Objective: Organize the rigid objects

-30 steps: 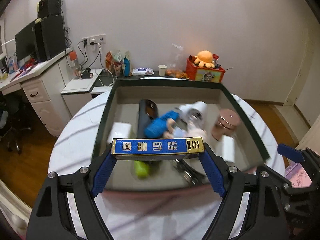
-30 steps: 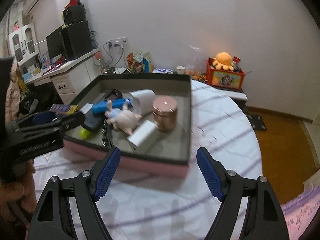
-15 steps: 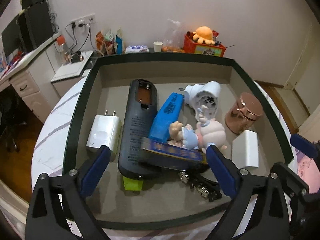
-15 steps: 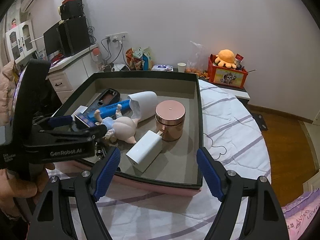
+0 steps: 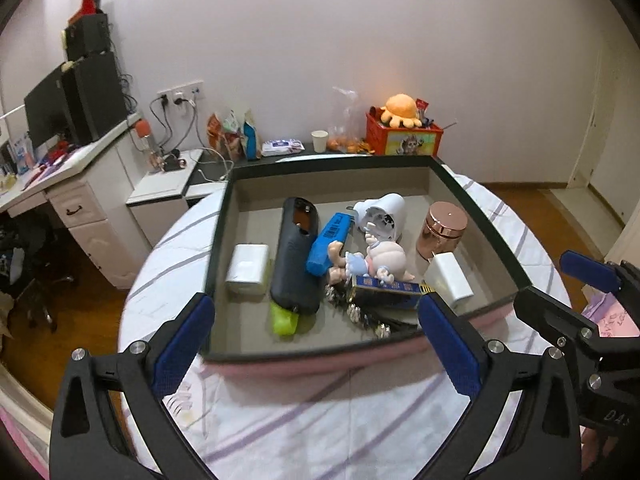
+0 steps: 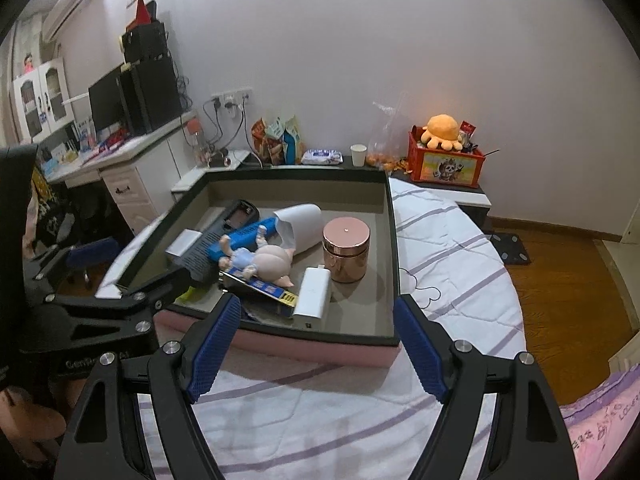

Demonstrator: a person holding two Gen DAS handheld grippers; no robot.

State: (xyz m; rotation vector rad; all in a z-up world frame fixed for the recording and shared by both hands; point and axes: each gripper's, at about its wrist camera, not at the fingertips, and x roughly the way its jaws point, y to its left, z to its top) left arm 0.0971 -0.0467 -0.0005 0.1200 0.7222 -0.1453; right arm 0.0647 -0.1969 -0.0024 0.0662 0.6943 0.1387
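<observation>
Left wrist view: left gripper [image 5: 316, 344] jaws opening, nothing between; blue-gold box [image 5: 386, 287] lower centre in tray [image 5: 320, 354] (leaning on doll [image 5: 376, 258]).
Right wrist view: right gripper [image 6: 316, 344] jaws apart, empty; tray centre frame.

Both your grippers empty

Your left gripper [image 5: 316, 344] has jaws opening, nothing between them; your right gripper [image 6: 318, 344] holds jaws apart.

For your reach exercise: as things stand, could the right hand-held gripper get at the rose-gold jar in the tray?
Probably yes. The right hand-held gripper is open and empty, and the rose-gold jar stands upright with bare tray floor on its near right side. The white block beside it crowds only the left.
</observation>
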